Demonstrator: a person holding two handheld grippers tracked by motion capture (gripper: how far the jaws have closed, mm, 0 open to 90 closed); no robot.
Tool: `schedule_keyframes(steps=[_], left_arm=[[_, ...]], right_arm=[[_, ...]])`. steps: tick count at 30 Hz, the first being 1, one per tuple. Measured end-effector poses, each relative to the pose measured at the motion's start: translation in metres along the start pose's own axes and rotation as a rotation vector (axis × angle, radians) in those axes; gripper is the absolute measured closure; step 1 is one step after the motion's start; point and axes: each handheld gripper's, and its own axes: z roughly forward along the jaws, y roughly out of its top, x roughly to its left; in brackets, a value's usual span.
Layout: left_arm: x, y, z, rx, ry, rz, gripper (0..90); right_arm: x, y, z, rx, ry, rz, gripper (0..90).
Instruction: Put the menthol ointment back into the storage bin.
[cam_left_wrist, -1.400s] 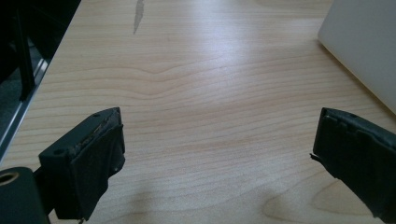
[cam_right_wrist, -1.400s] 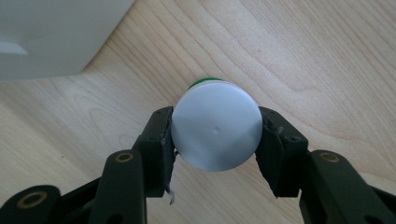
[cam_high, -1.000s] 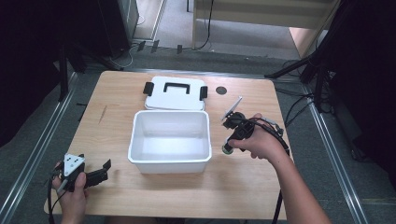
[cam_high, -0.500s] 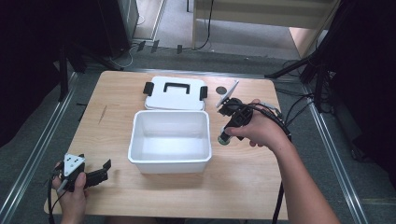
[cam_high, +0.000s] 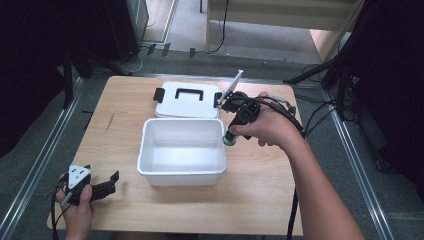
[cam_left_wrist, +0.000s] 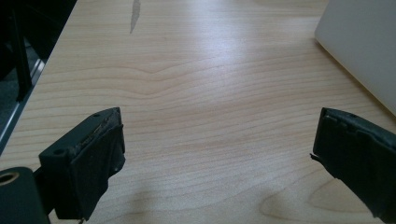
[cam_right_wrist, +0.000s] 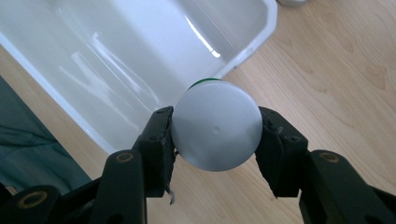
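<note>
**High view: a capped bottle held over the edge of an open box**

High view, nearest the person: the left tongs (cam_high: 100, 189) rest low on the table (cam_high: 260, 200) by the near left corner, parted and holding nothing. The left gripper view confirms it, with bare wood between the two jaws and a white box wall at the upper right. Parked there, they seem to be kept clear of the working hand.

Farther in, the white box (cam_high: 182, 150) sits open at mid-table, its inside bare. At its right rim the right tongs (cam_high: 231, 139) point downward, clenched on a small bottle (cam_high: 229, 141) with a white cap and a green band just under it. The right gripper view looks straight down on the round cap (cam_right_wrist: 215, 131), pinched from both sides by the jaws, with the box's rim and glossy interior right behind it. The bottle hangs just at the rim, above the table; held cap-up and vertical, it looks ready to be lowered inside, though that is only a guess.

Beyond the box lies its lid (cam_high: 189, 99), flat, touching or nearly touching the far wall, with a black handle on top and black latches, set aside so the opening stays free.
</note>
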Motion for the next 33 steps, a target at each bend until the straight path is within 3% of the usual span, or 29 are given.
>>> schedule_keyframes(steps=[6,13,21,33], left_arm=[[0.0,0.0,0.0,0.001,-0.001,0.001,3.0],[0.0,0.0,0.0,0.005,-0.003,0.002,3.0],[0.0,0.0,0.0,0.005,-0.001,0.001,3.0],[0.0,0.0,0.001,0.009,0.0,0.001,3.0]], right_arm=[[0.012,0.012,-0.003,-0.009,0.007,-0.035,51.7],[0.025,0.025,0.007,-0.002,0.023,-0.083,51.7],[0.035,0.035,0.03,0.009,0.047,-0.106,51.7],[0.039,0.04,0.069,0.039,0.074,-0.112,51.7]])
